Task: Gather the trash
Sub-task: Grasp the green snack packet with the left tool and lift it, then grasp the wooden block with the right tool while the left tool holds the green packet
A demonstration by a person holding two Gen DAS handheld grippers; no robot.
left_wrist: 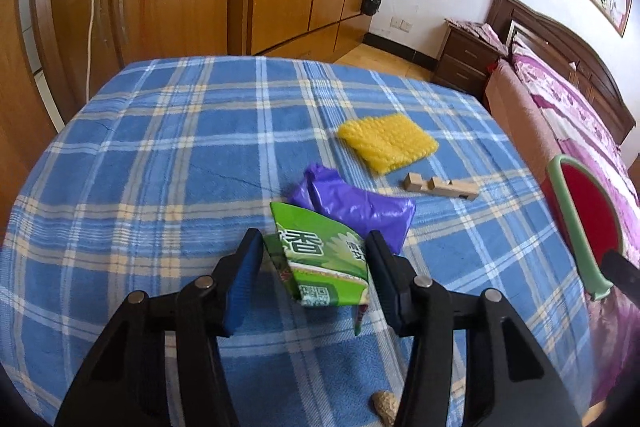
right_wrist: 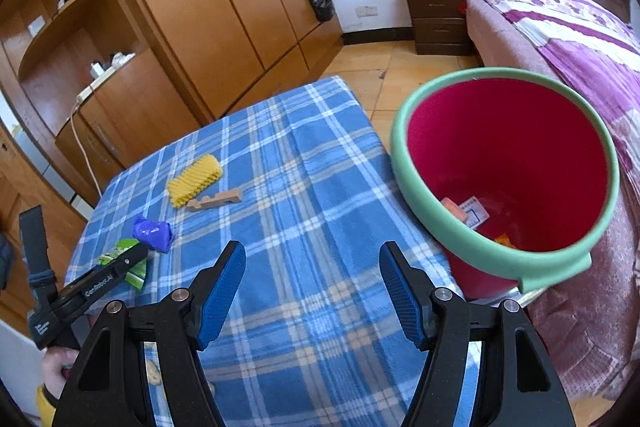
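A crumpled green wrapper lies on the blue plaid table cloth, between the fingers of my left gripper, which stands open around it without pinching it. A purple plastic bag lies just behind the wrapper. My right gripper is open and empty above the cloth, left of a red bin with a green rim that holds a few scraps. In the right wrist view the left gripper reaches over the wrapper beside the purple bag.
A yellow bubble-wrap piece and a wooden block lie farther back on the cloth. A peanut lies near the front edge. The bin stands at the table's right side. Wardrobes, a bed and a nightstand surround the table.
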